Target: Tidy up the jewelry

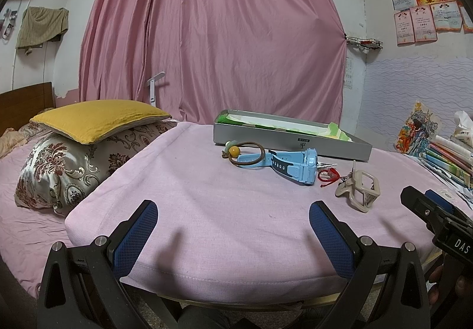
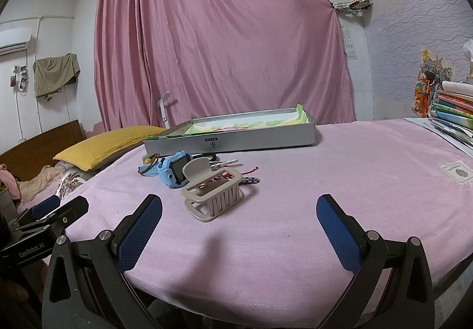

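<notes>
A grey shallow box (image 1: pixel 295 143) (image 2: pixel 236 139) with green-white lining sits at the far side of a table with a pink cloth (image 1: pixel 207 210) (image 2: pixel 325 181). In front of it lie a brown cord bracelet with an amber bead (image 1: pixel 245 153), a blue watch (image 1: pixel 292 164) (image 2: pixel 173 170), a red string piece (image 1: pixel 328 175) and a beige hair claw (image 1: pixel 359 191) (image 2: pixel 211 191). My left gripper (image 1: pixel 233 228) is open and empty near the front edge. My right gripper (image 2: pixel 239 228) is open and empty, just short of the hair claw.
A stack of books and papers (image 1: pixel 443 154) (image 2: pixel 452 110) lies at the table's right side. A bed with a yellow pillow (image 1: pixel 100 119) and a patterned pillow (image 1: pixel 68 169) is to the left. A pink curtain (image 1: pixel 212 33) hangs behind.
</notes>
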Available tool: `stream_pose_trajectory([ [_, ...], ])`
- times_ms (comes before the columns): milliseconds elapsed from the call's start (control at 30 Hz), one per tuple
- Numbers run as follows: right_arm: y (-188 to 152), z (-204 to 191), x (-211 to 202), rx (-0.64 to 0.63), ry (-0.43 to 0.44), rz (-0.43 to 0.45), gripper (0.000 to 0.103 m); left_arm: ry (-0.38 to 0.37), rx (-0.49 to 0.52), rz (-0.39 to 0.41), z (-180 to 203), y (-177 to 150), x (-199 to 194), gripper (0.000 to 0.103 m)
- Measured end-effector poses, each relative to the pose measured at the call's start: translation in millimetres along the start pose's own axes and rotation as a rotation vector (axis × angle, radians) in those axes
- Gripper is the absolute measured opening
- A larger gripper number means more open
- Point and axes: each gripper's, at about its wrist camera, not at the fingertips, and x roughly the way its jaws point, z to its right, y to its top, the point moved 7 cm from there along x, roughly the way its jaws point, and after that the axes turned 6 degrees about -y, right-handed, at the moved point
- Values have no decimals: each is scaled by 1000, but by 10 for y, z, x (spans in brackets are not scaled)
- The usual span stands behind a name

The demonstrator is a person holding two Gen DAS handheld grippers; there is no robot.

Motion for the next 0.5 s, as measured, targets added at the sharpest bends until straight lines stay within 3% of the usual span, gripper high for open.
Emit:
stream_pose_trajectory([
  [500, -5, 0, 1, 1, 2, -3, 102, -5, -2, 0, -5, 8, -46, 103],
])
